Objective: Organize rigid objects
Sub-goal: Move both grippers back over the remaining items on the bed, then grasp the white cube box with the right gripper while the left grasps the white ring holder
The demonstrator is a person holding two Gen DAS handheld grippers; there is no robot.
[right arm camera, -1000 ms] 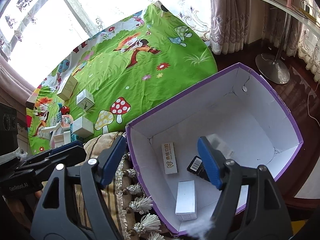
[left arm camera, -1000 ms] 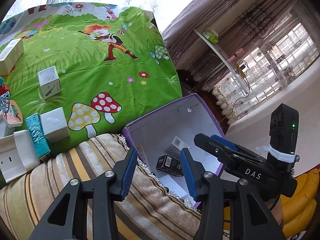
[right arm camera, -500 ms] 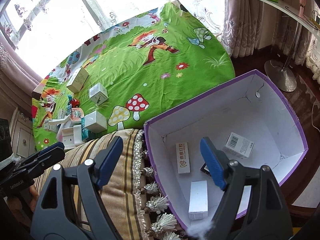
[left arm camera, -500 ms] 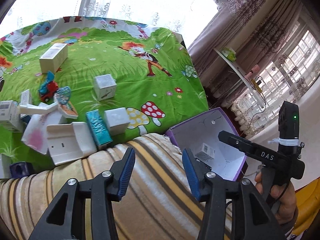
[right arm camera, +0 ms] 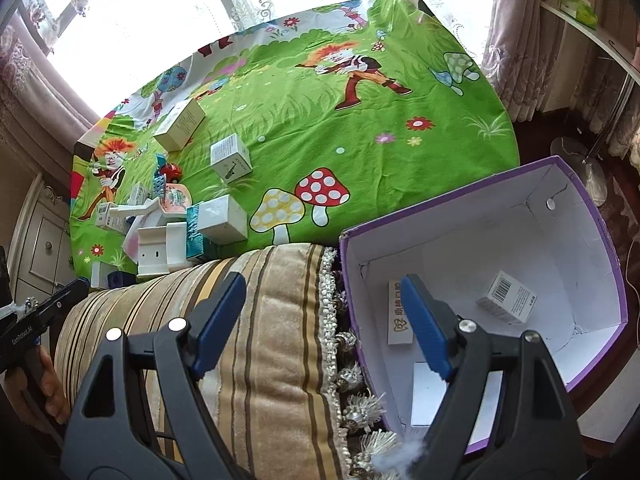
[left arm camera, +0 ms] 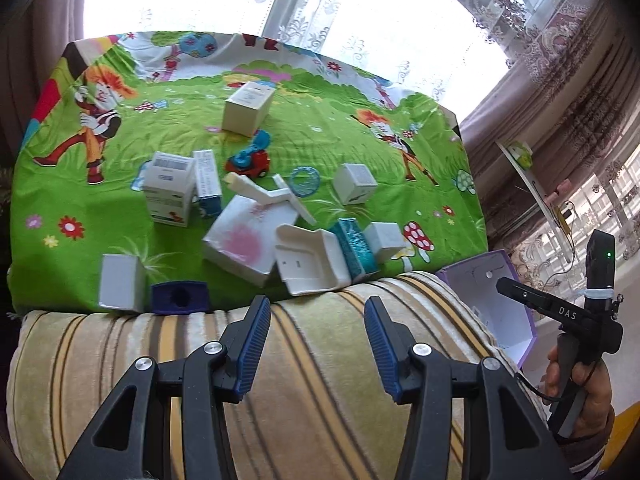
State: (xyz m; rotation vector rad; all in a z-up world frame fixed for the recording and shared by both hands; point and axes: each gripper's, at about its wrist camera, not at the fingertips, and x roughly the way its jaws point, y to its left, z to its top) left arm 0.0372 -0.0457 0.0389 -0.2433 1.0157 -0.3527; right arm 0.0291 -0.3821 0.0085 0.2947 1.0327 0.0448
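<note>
Left gripper [left arm camera: 316, 322] has swung from purple box [right arm camera: 600, 240] to over striped cushion [left arm camera: 320, 380], facing boxes on bed; fingers apart, empty. Right gripper [right arm camera: 322, 310] fingers wide, empty.

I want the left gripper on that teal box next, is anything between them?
Yes. The striped cushion lies under the open, empty left gripper, and the teal box sits just past its far edge, wedged between a white tray and a white cube.
</note>
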